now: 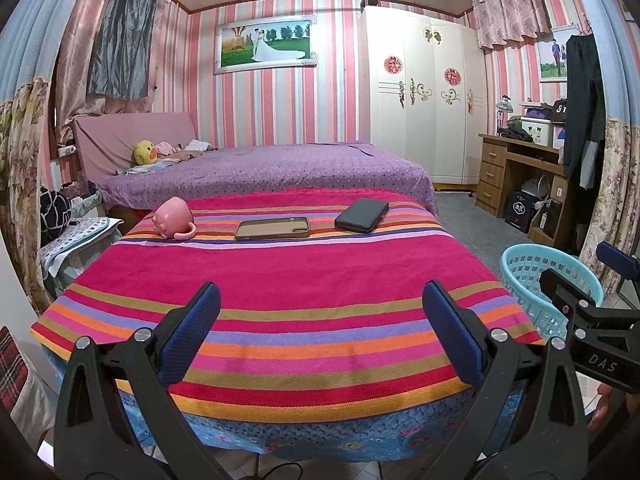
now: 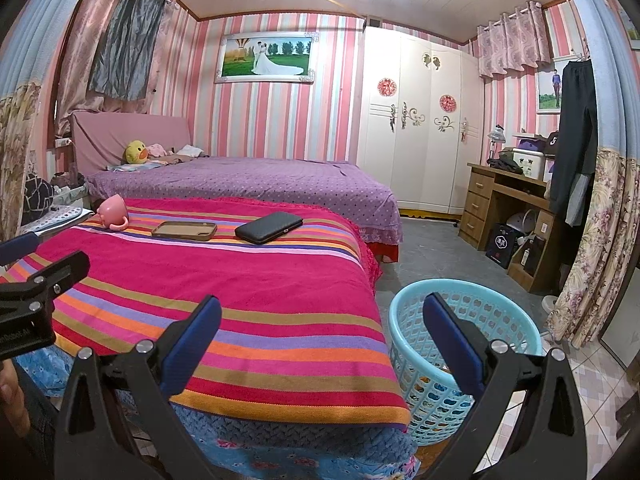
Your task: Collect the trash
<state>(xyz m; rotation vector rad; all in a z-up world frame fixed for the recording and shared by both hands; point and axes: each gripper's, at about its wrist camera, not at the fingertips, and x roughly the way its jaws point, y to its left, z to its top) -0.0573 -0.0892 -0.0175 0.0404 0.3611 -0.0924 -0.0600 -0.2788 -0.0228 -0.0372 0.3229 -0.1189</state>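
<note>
Holding left gripper (image 1: 320, 332) and right gripper (image 2: 322, 334) wide apart, grabbing nothing, near the striped blanket's (image 1: 280, 280) front edge; blue basket (image 2: 460, 364) sitting beside its right edge.

A home bedroom: purple-covered bed (image 1: 264, 172), white wardrobe (image 1: 424, 92), wooden desk (image 1: 516, 164) and curtains (image 1: 508, 12).

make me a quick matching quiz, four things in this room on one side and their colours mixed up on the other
Things:
1. mug
2. phone case
3. wallet
4. basket

Colours:
a. black
b. light blue
c. pink
d. brown

Pairs: 1-c, 2-d, 3-a, 4-b
</note>
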